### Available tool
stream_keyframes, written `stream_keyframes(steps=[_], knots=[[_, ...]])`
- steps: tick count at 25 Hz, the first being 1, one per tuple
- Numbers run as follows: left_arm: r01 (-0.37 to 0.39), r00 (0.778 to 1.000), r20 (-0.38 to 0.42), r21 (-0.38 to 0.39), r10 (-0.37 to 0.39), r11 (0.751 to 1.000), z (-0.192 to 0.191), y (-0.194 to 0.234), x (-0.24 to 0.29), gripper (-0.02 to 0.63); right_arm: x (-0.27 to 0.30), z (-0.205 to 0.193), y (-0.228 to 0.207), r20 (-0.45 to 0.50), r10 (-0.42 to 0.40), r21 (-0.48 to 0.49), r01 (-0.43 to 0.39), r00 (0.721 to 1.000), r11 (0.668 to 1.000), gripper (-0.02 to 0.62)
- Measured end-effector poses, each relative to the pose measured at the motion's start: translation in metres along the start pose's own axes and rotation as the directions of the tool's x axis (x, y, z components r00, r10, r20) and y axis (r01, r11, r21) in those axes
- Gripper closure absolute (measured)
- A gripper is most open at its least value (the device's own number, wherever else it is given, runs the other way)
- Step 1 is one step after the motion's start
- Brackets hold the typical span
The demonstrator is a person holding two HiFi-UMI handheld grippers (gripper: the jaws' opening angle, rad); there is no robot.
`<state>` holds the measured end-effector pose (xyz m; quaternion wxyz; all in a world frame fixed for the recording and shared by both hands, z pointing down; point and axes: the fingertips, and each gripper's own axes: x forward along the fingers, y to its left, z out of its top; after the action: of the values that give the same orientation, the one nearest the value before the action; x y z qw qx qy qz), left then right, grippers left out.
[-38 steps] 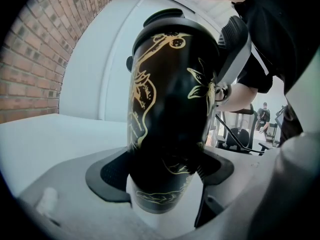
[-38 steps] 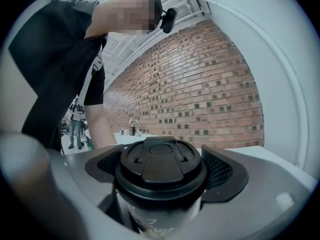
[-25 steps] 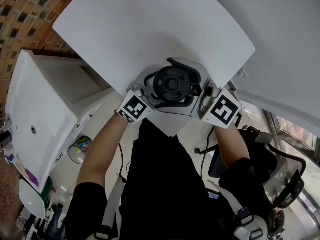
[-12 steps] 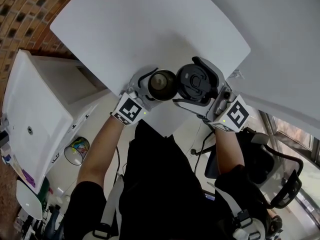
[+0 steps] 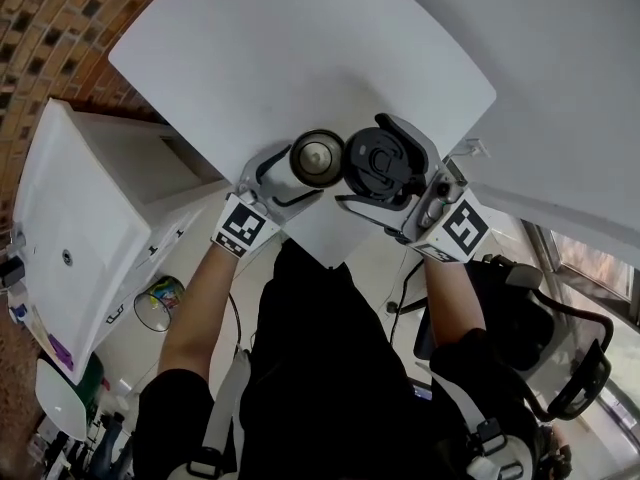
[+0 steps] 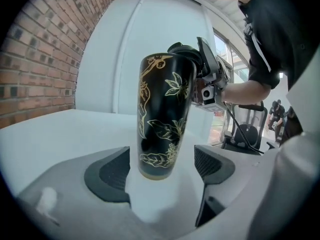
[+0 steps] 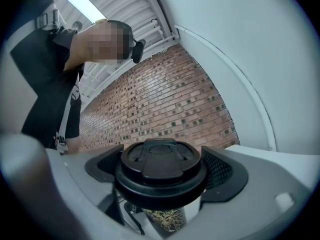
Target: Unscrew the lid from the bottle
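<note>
Pinching the lid [image 5: 380, 159], right gripper [image 7: 163, 169] hovers beside the bottle [image 5: 317, 158]; left gripper [image 6: 162, 159] straddles it, jaws apart.

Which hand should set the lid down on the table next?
Right: the right gripper holds the lid, clear of the bottle, while the left gripper stands open around the bottle.

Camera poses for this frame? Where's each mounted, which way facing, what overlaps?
Head view: on the head, steeply down at the table; forearms, torso, left gripper, right gripper show.
Left gripper view: along its jaws at the bottle; the right forearm shows beyond.
Right gripper view: along its jaws toward the brick wall; lid gripped; torso shows.
Shared: all three see the bottle.
</note>
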<state>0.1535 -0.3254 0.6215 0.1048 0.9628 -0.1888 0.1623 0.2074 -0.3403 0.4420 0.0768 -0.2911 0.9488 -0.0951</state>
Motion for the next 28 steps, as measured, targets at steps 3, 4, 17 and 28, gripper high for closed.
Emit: stream_keyframes(steps=[3, 4, 17, 28], knots=[[-0.035, 0.999, -0.001, -0.078, 0.035, 0.996, -0.003, -0.014, -0.018, 0.193, -0.004, 0.0, 0.013, -0.014, -0.005, 0.005, 0.005, 1.0, 1.0, 0.115], [-0.047, 0.999, 0.002, -0.099, 0.047, 0.994, -0.001, -0.018, -0.025, 0.195, -0.006, 0.001, 0.018, -0.015, -0.002, 0.005, 0.002, 1.0, 1.0, 0.115], [-0.067, 0.991, 0.113, -0.05, 0.072, 0.997, 0.066, -0.078, -0.089, 0.213, -0.055, 0.034, 0.104, -0.059, -0.008, -0.138, 0.0, 0.998, 0.99, 0.115], [0.023, 0.972, 0.234, 0.015, -0.026, 1.0, 0.101, -0.134, -0.193, 0.213, -0.044, 0.057, 0.208, -0.001, -0.145, -0.149, 0.143, 0.989, 0.978, 0.115]])
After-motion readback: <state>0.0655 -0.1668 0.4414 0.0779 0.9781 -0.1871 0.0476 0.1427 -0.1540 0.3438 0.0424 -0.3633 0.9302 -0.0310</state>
